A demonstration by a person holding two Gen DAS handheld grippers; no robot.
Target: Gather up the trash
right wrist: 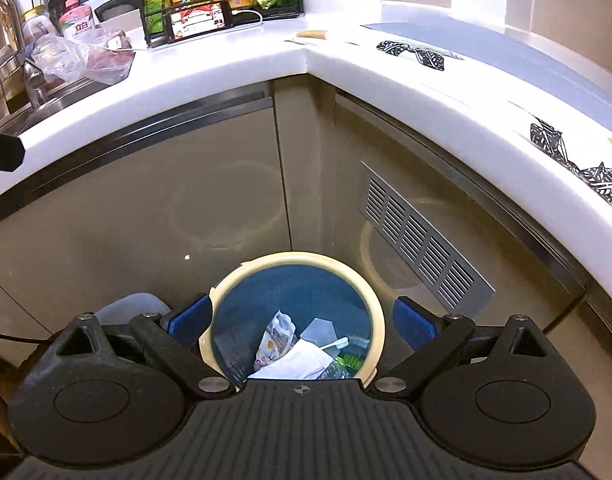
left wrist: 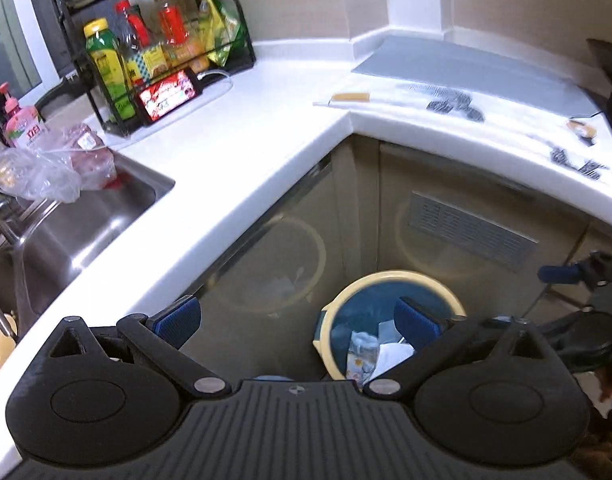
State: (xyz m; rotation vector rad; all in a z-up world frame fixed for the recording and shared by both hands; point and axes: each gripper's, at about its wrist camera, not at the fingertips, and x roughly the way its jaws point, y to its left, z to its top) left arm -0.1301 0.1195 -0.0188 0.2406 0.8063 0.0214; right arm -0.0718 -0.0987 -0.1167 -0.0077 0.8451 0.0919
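Fingers on both grippers, left gripper [left wrist: 297,320] & right gripper [right wrist: 301,326], spread wide w/ nothing between them, hang over the bin [right wrist: 297,268] in the cabinet corner, prob. because the trash [right wrist: 293,354] now lies inside.

counter: white L-shaped worktop [left wrist: 265,128] | walls: beige tile [left wrist: 306,0] | cabinets: glossy taupe doors [right wrist: 145,208] | sink: steel [left wrist: 85,216]

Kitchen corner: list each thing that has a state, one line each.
Trash bin: lidless, holding wrappers and paper.
Left gripper: open, empty.
Right gripper: open, empty, above the bin.
Phone: screen lit, cable plugged in.
Cabinet doors: closed.
Plastic bag: crumpled by the sink.
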